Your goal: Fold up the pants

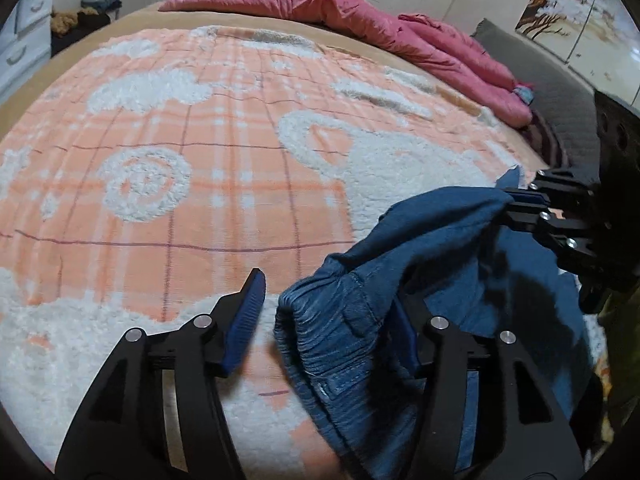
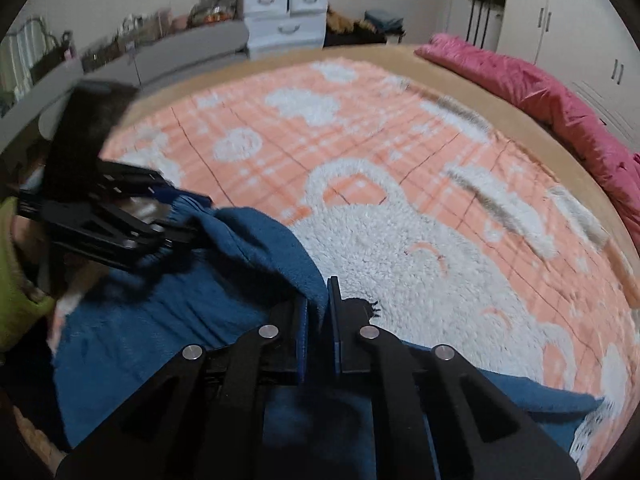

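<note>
Blue denim pants (image 1: 384,312) hang bunched above the bed, elastic waistband toward the left wrist camera; they also show in the right wrist view (image 2: 208,304). My left gripper (image 1: 328,312) is open, its jaws wide apart, with the waistband lying between them against the right finger. My right gripper (image 2: 318,300) is shut on an edge of the pants and lifts it. In the left wrist view the right gripper (image 1: 516,200) holds the fabric at the right. In the right wrist view the left gripper (image 2: 176,216) sits at the left by the waistband.
The bed carries an orange and white fluffy blanket (image 1: 224,152). A pink quilt (image 1: 360,16) lies along the far edge. White drawer units (image 2: 280,16) and wardrobes (image 2: 580,32) stand beyond the bed.
</note>
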A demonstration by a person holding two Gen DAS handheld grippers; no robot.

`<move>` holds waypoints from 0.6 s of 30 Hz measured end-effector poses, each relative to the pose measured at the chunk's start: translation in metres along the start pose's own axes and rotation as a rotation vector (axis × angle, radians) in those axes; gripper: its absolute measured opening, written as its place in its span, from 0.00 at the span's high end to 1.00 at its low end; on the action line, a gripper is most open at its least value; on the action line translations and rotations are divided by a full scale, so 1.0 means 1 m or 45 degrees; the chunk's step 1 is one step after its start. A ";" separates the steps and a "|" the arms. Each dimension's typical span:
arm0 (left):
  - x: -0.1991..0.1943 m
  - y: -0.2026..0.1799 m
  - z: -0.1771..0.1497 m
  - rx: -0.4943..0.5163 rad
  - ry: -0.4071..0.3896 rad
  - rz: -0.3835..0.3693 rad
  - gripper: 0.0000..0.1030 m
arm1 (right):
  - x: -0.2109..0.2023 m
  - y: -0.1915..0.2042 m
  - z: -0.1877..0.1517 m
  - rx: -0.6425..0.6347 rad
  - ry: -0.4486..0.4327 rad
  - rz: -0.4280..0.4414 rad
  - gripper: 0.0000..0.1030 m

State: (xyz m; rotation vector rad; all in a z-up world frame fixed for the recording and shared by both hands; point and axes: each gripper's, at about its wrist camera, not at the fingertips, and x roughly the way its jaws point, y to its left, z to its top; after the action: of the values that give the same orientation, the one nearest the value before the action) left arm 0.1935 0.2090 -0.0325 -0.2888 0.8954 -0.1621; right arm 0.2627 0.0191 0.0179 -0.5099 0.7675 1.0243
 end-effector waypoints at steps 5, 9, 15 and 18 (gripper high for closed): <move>-0.011 -0.009 -0.001 0.011 -0.023 -0.108 0.78 | -0.016 0.004 -0.009 0.055 -0.028 -0.026 0.92; -0.036 -0.025 -0.007 0.083 -0.102 -0.127 0.78 | -0.031 0.006 -0.021 0.142 -0.058 -0.041 0.92; -0.071 -0.061 -0.026 0.241 -0.200 -0.024 0.78 | -0.072 0.031 -0.040 0.161 -0.136 -0.045 0.92; -0.085 -0.076 -0.048 0.312 -0.242 0.000 0.78 | -0.091 0.047 -0.053 0.160 -0.154 -0.047 0.92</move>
State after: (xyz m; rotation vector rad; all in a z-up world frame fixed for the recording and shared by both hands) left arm 0.1020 0.1501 0.0265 -0.0743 0.6791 -0.2378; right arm 0.1758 -0.0490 0.0529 -0.3497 0.7077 0.9572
